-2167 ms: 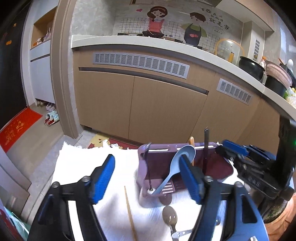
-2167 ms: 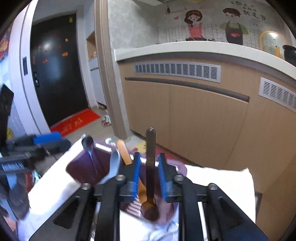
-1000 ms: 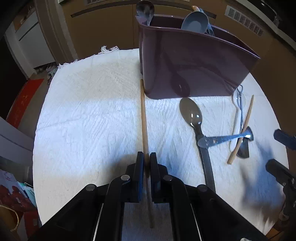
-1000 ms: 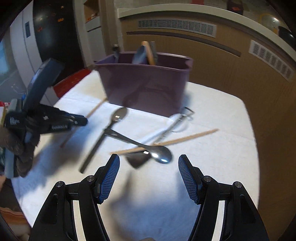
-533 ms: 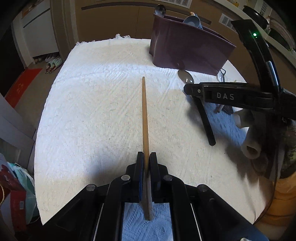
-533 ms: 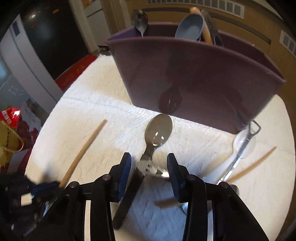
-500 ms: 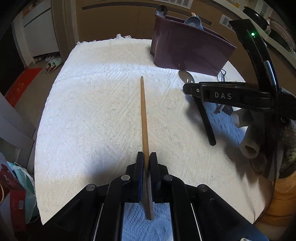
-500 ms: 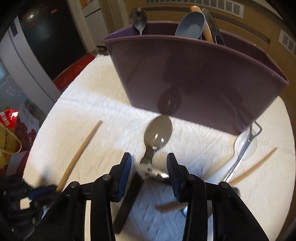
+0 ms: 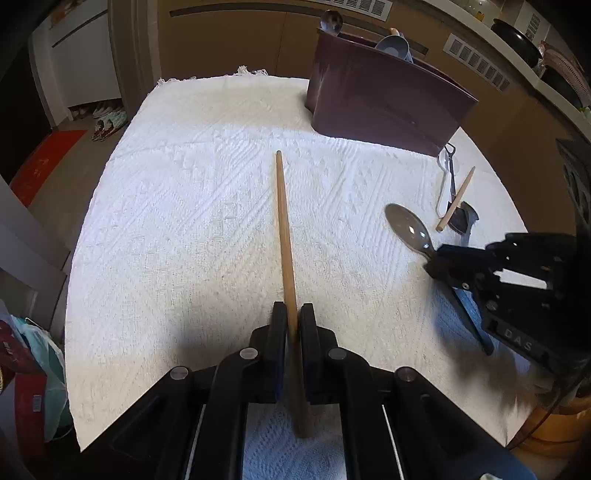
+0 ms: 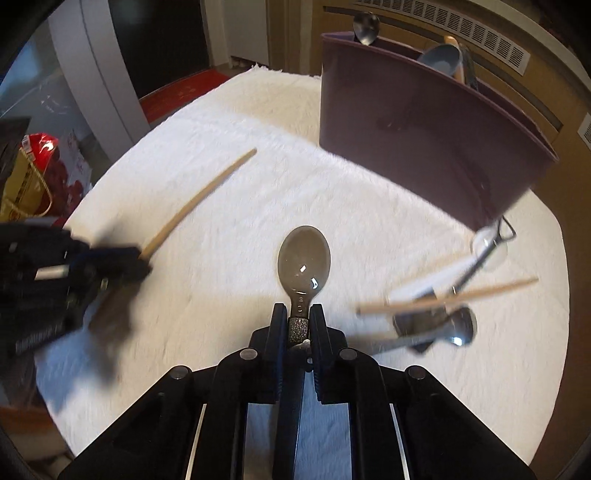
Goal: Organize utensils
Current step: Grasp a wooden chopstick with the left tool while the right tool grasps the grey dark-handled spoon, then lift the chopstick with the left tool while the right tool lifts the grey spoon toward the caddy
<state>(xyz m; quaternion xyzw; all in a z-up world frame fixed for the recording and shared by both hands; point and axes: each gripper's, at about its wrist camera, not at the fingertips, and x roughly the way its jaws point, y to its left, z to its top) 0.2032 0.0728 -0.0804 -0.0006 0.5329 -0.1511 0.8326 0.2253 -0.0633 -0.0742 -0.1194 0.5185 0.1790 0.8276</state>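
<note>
A: What does the left hand-held gripper (image 9: pixel 293 319) have?

B: A long, round wooden chopstick (image 9: pixel 285 236), pale tan, tapering to its far tip. The jaws are pinched tight on it near its thick end, a short stub sticking out behind the pads. The rest reaches out over the white textured cloth (image 9: pixel 192 206) that covers the bench, pointing toward the holder.

A: And the right hand-held gripper (image 10: pixel 298 325)?

B: Its jaws have just been closing and now clamp the neck of a metal spoon with a dark handle (image 10: pixel 303 264). The oval bowl faces up, grey and shiny with small glints, and juts forward past the fingertips. Just below the bowl there is a speckled, glittery band between the pads. The dark handle runs back under the gripper.

A: Where is the holder?

B: The dark purple plastic utensil holder (image 9: pixel 384 107) stands at the far side of the cloth. From its top stick a small metal spoon (image 9: pixel 331 21), a pale blue-grey spoon bowl (image 9: pixel 393 46) and a wooden handle tip.

A: Anything loose?

B: To the right, near the holder's corner, a second wooden chopstick (image 9: pixel 455 199) lies across a white spoon (image 9: pixel 443 184) and a thin metal utensil with a loop end (image 9: pixel 450 168). That pile is blurred in the right wrist view, so how many pieces it holds is unclear.
</note>
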